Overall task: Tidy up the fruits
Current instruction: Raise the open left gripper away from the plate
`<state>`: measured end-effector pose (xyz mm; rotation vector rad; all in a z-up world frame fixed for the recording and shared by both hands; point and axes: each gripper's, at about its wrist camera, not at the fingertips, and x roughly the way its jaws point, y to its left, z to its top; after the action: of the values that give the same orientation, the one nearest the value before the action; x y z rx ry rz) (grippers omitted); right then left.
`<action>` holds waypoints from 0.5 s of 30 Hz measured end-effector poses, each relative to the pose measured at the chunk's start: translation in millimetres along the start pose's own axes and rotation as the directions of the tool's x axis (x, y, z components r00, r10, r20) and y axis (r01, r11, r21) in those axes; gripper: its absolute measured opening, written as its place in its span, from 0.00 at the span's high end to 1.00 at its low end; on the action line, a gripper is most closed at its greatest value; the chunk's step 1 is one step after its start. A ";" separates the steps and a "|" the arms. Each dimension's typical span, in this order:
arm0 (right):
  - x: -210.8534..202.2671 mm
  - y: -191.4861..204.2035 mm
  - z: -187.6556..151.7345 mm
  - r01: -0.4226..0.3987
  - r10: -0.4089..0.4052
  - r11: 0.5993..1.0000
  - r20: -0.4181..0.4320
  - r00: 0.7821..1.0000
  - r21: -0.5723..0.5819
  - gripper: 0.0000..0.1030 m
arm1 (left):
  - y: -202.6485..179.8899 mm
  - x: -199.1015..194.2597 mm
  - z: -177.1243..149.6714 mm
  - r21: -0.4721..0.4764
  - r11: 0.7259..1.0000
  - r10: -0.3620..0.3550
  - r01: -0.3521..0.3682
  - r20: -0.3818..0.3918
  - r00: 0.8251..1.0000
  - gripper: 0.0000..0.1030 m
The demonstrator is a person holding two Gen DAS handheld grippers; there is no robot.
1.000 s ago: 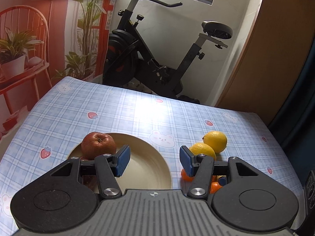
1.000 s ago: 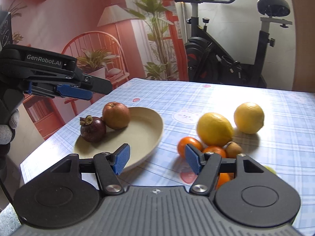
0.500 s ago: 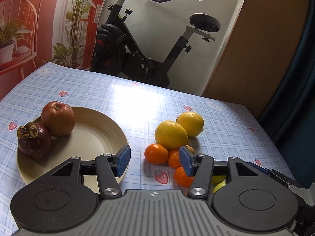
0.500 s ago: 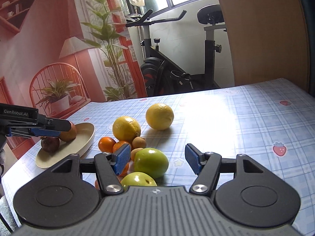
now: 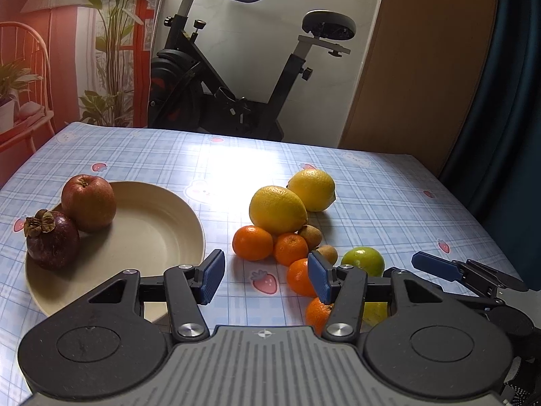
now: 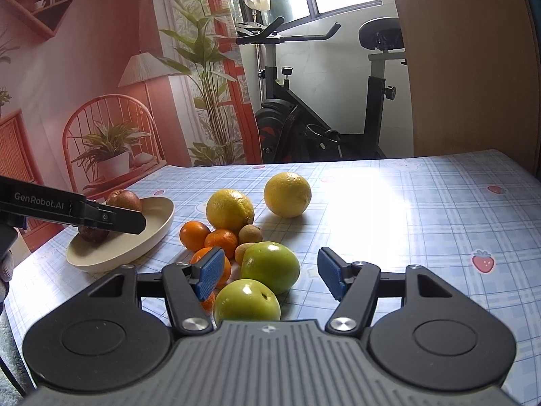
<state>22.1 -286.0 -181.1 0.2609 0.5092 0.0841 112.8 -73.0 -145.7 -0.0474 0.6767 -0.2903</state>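
Observation:
A cream plate (image 5: pixel 152 237) at the left holds a red apple (image 5: pixel 88 203) and a dark mangosteen (image 5: pixel 52 240). To its right lie two lemons (image 5: pixel 277 209), several tangerines (image 5: pixel 253 242), small brown fruits (image 5: pixel 310 237) and a green apple (image 5: pixel 363 260). My left gripper (image 5: pixel 266 275) is open and empty, low over the cloth between the plate and the tangerines. My right gripper (image 6: pixel 272 274) is open, and two green apples (image 6: pixel 270 265) lie between and below its pads, which do not touch them. The left gripper's finger (image 6: pixel 101 216) partly hides the mangosteen (image 6: pixel 93 235).
The fruit lies on a table with a blue plaid cloth (image 5: pixel 372 203). Behind its far edge stand an exercise bike (image 5: pixel 236 84) and a wooden panel (image 5: pixel 422 67). The right gripper's finger (image 5: pixel 439 267) reaches in at the right in the left wrist view.
Both grippers have shifted to the right and a little lower. The left went from over the plate to the tangerines, the right from the tangerines to the green apples. Neither opening has changed.

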 end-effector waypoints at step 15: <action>-2.8 -11.5 -0.2 -0.056 0.057 0.997 -0.020 0.998 0.054 0.37 | -10.4 3.6 -13.1 0.062 0.998 -0.019 0.020 -0.021 1.000 0.45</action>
<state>19.7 -297.4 -183.0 0.3273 0.5261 0.1289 104.7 -83.4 -156.6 0.0083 0.6869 -0.3306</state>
